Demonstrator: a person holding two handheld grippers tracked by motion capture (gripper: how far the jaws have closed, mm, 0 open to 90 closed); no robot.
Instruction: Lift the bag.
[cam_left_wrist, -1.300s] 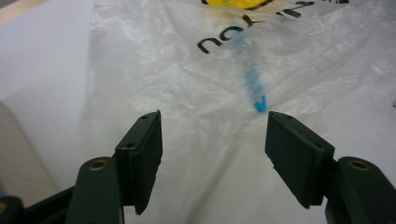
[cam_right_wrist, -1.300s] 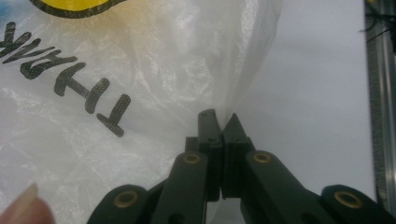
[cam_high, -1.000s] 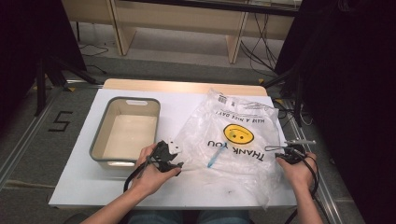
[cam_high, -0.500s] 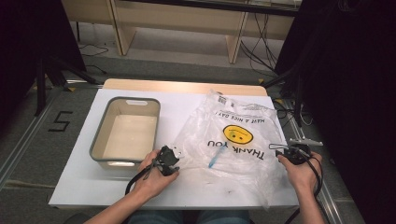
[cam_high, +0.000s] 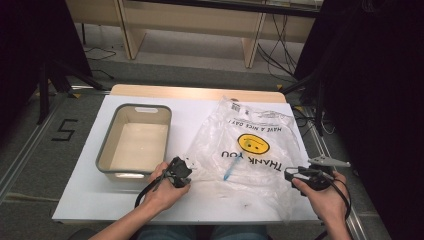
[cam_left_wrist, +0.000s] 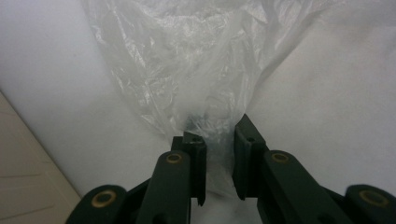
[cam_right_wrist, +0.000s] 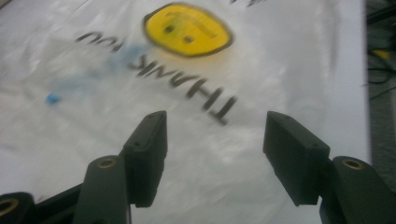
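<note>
Tongs: left gripper jaws just closing, pinching plastic bag corner; right gripper jaws just opening, spread, nothing between them. White table; bag flat at centre-right; grey bin at 9 o'clock of it; blue pen inside bag. Bagging apparently done; lifting or moving remains

Both claws low, forearms reaching in

Left claw has just been closing, jaws near together; right claw has just been opening, jaws apart.
</note>
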